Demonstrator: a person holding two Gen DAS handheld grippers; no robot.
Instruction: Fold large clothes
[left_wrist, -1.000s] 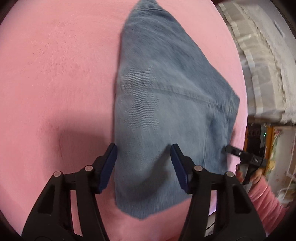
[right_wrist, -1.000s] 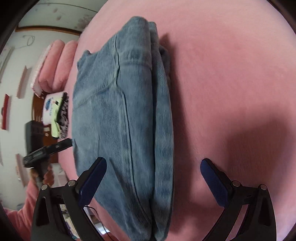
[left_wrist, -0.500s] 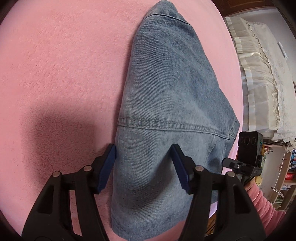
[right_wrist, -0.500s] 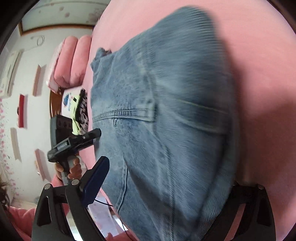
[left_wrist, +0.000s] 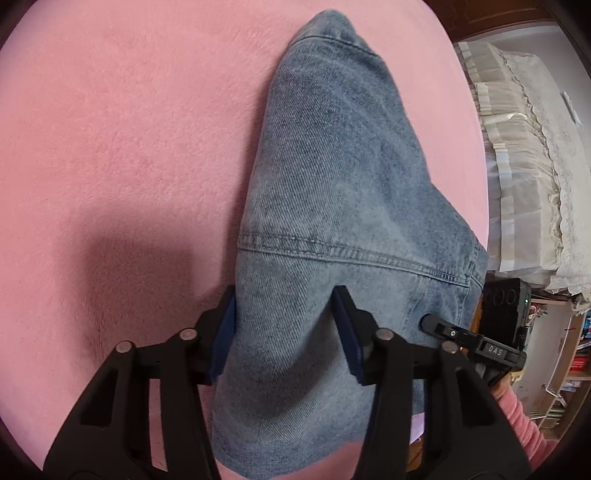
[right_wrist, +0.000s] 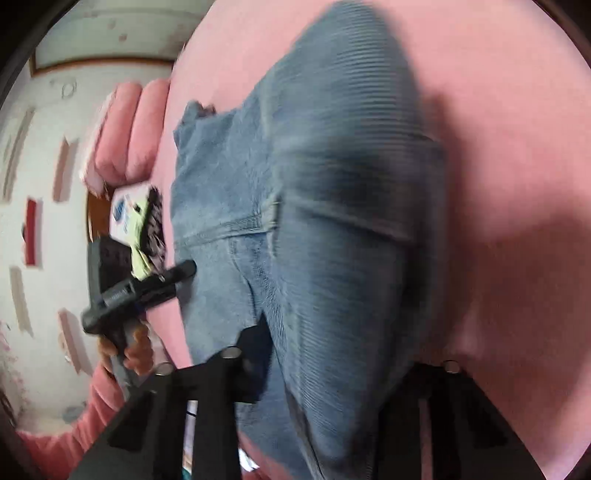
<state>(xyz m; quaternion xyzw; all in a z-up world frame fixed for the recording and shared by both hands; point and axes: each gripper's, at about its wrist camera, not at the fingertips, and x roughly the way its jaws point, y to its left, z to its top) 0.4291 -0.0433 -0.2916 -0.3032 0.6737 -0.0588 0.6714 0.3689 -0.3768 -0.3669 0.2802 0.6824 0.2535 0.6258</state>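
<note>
Folded blue jeans (left_wrist: 343, 192) lie on a pink blanket (left_wrist: 129, 147). My left gripper (left_wrist: 286, 325) straddles their near left edge. Its jaws are closing, and both blue pads (left_wrist: 225, 332) press a raised fold of denim. In the right wrist view the jeans (right_wrist: 332, 184) are blurred and bunched upward. My right gripper (right_wrist: 340, 354) is closing on their near end. Its left finger digs into the cloth, while denim hides the right one. Each view also shows the other gripper at the jeans' side: the right one (left_wrist: 461, 339) and the left one (right_wrist: 147, 288), held by hands in pink sleeves.
The pink blanket (right_wrist: 517, 147) spreads wide around the jeans. A white lace-covered piece of furniture (left_wrist: 524, 166) and shelves (left_wrist: 554, 350) stand past its right edge. Pink pillows (right_wrist: 125, 136) and a printed box (right_wrist: 136, 218) sit past the other edge.
The right gripper moved in over the jeans' near end, and its jaws went from wide open to clamped on bunched denim. The left jaws narrowed slightly around the fold.
</note>
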